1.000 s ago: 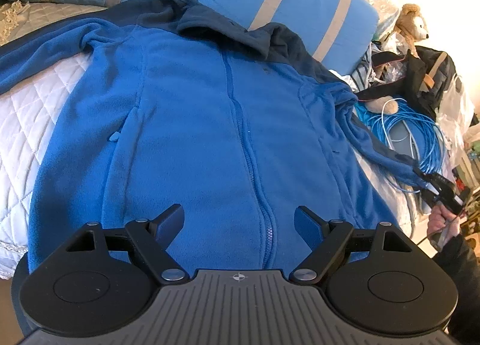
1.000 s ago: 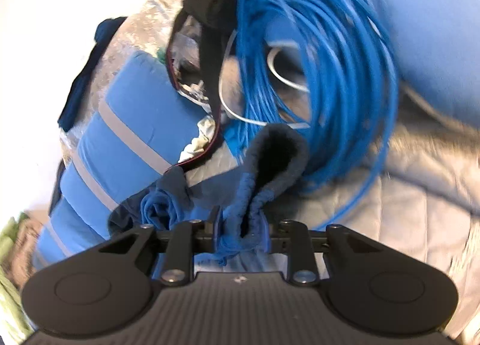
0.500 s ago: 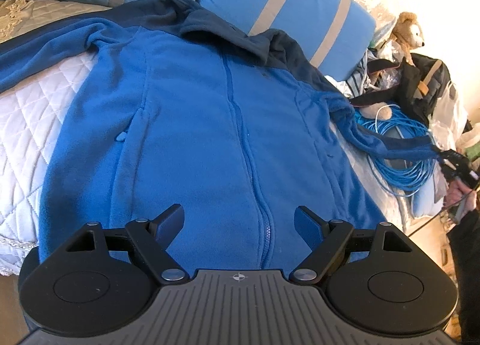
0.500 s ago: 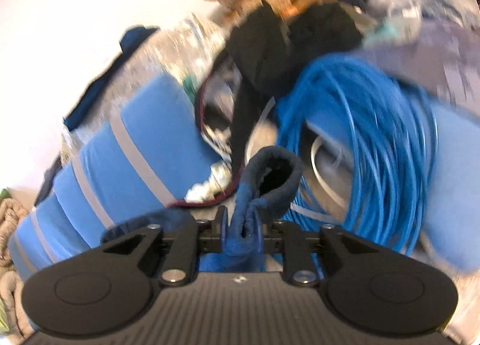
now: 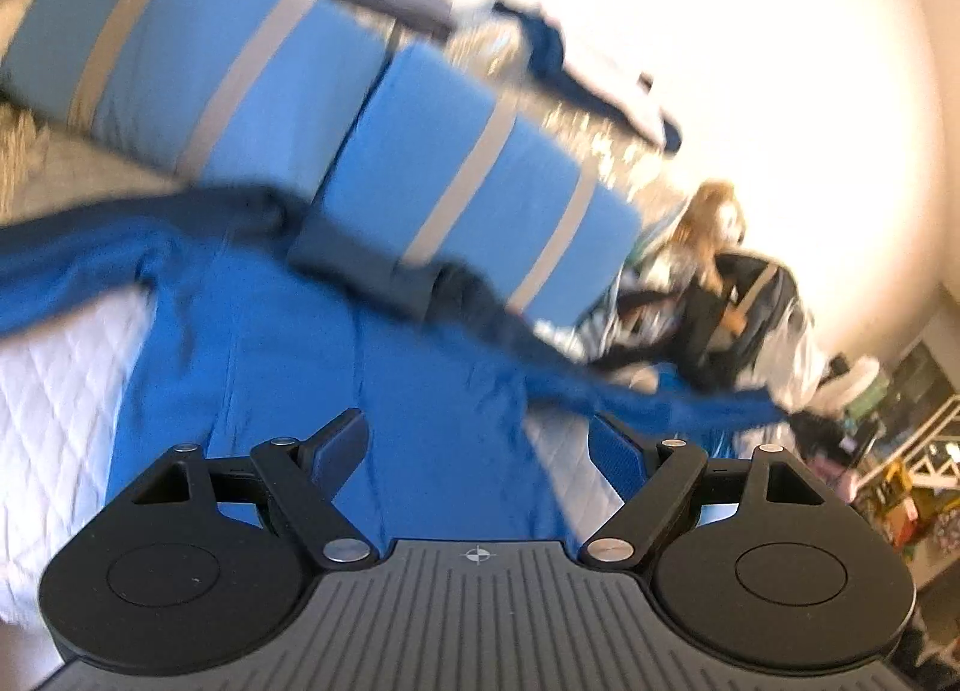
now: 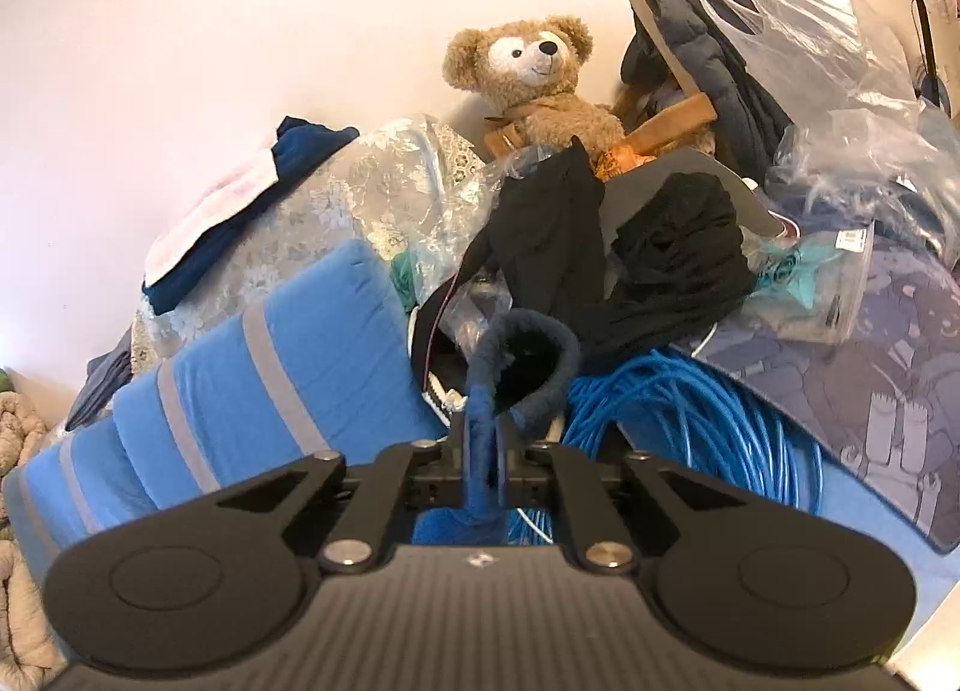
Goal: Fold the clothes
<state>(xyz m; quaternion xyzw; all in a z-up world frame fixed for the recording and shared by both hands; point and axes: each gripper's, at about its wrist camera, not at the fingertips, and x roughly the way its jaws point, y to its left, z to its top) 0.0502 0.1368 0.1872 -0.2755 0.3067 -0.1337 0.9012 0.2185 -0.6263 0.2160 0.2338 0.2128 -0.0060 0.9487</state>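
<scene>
A blue fleece jacket (image 5: 336,343) with a dark navy collar lies front up on the white quilted bed (image 5: 54,427). Its right sleeve (image 5: 648,397) is stretched out to the right, off the body. My left gripper (image 5: 480,445) is open and empty, hovering over the jacket's lower front. My right gripper (image 6: 480,445) is shut on the sleeve's navy cuff (image 6: 528,355), whose opening gapes just past the fingertips. The left wrist view is blurred.
Two blue pillows with grey stripes (image 5: 468,175) lie at the head of the bed. To the right are a coil of blue cable (image 6: 690,421), a teddy bear (image 6: 534,78), dark clothes (image 6: 678,253), plastic bags (image 6: 828,66) and a folded pile (image 6: 240,211).
My right gripper has lifted the cuff up and away, pulling the sleeve out straight. The left gripper has tilted up and moved forward over the jacket, staying open.
</scene>
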